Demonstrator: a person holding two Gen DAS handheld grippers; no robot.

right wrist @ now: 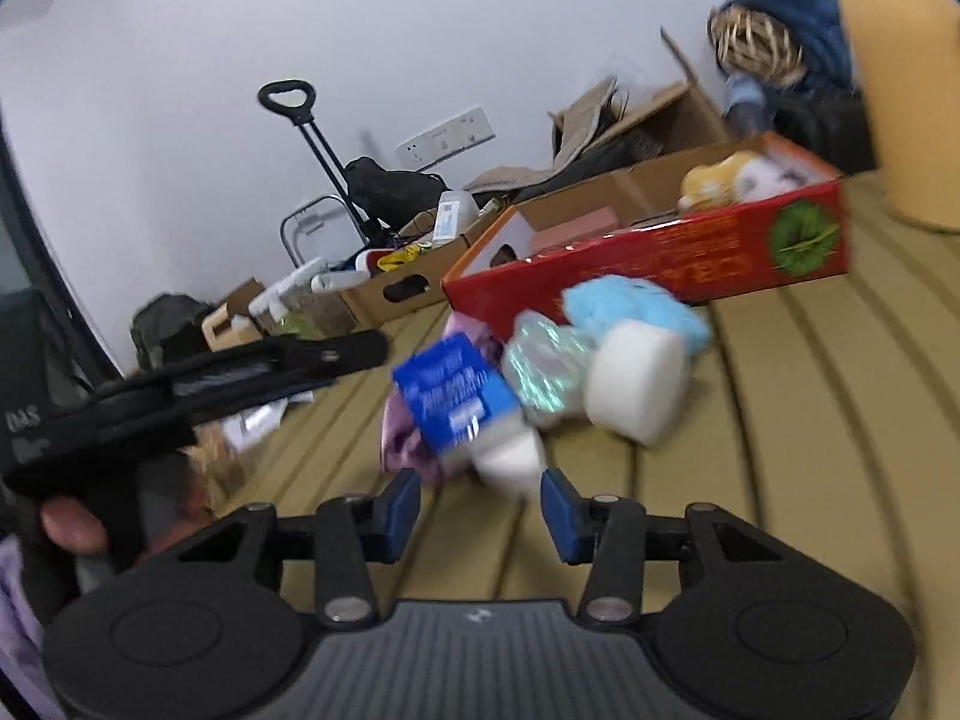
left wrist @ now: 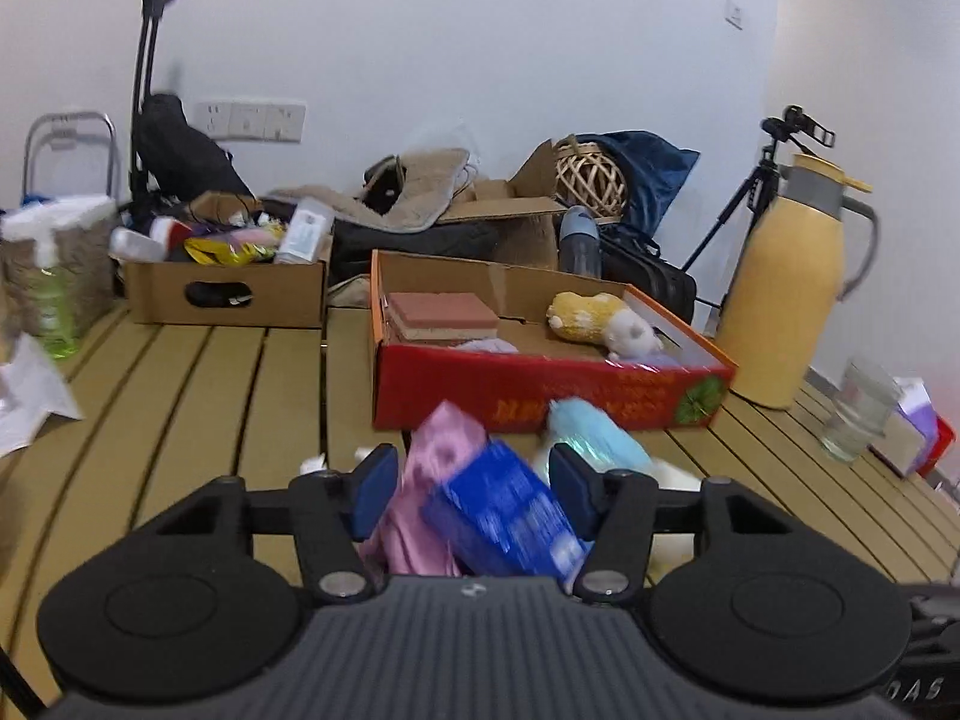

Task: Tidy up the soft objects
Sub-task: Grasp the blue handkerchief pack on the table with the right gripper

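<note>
A pile of soft objects lies on the slatted table before a red cardboard box [left wrist: 540, 396]: a blue tissue pack [left wrist: 504, 516], a pink cloth [left wrist: 432, 480], a light blue puff [left wrist: 594, 426], a white sponge [right wrist: 636, 384]. My left gripper [left wrist: 474, 492] is open with the blue pack and pink cloth between its fingers. My right gripper [right wrist: 480, 510] is open just short of the blue pack [right wrist: 450, 390]. The box [right wrist: 660, 264] holds a yellow plush toy [left wrist: 594, 318] and a red-brown sponge [left wrist: 441, 312].
A yellow thermos jug [left wrist: 786, 294] and a glass [left wrist: 855, 414] stand right of the box. A brown carton [left wrist: 225, 291] of clutter sits at the back left. The left gripper body [right wrist: 198, 378] shows in the right wrist view.
</note>
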